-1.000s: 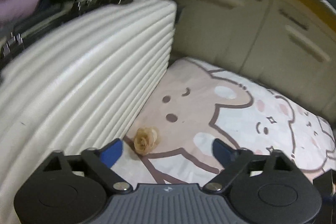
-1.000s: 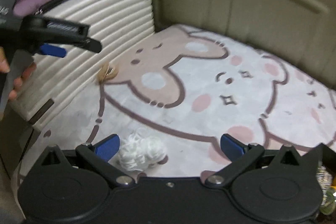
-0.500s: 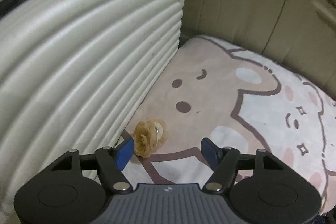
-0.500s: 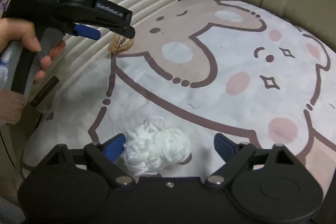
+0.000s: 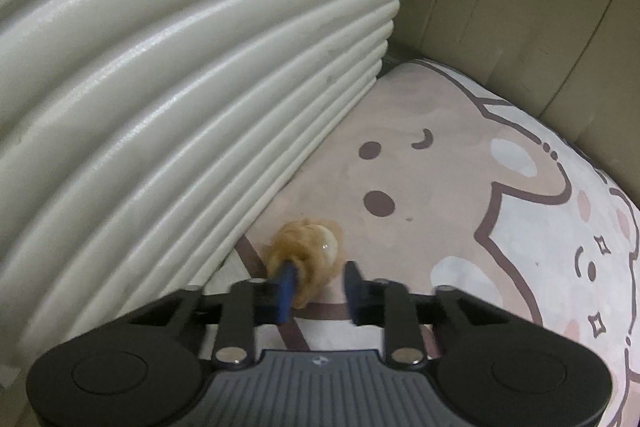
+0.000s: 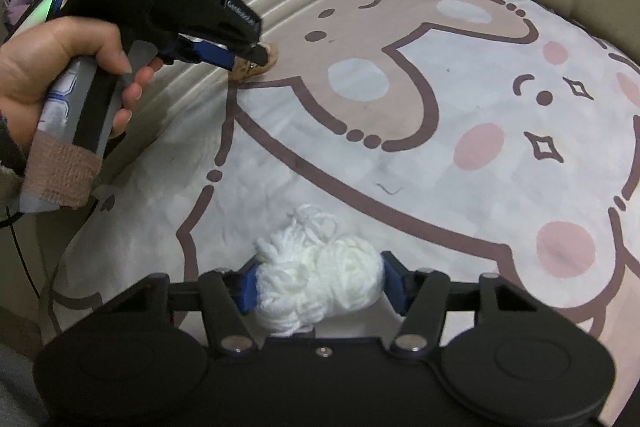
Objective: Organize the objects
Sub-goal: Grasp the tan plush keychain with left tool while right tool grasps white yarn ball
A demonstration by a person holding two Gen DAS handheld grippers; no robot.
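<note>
A tan fabric flower [image 5: 316,243] lies on the cartoon-print mat [image 5: 420,227], right at the foot of a ribbed cream panel. My left gripper [image 5: 320,287] points down at it and its jaws are closing, with the flower squeezed between the blue pads. From the right wrist view the left gripper [image 6: 260,57] has its tips on the flower [image 6: 272,61]. A ball of white yarn [image 6: 316,279] sits near the mat's front edge. My right gripper [image 6: 320,287] is closing on the yarn, and both pads touch its sides.
The ribbed cream panel [image 5: 180,87] stands along the mat's left side. Beige cabinet doors [image 5: 520,27] line the back. A person's hand [image 6: 68,67] holds the left gripper's handle. The printed mat [image 6: 400,147] stretches to the right.
Both grippers have come down toward the mat. The left jaws narrowed from wide open onto the tan flower. The right jaws drew in onto the white yarn.
</note>
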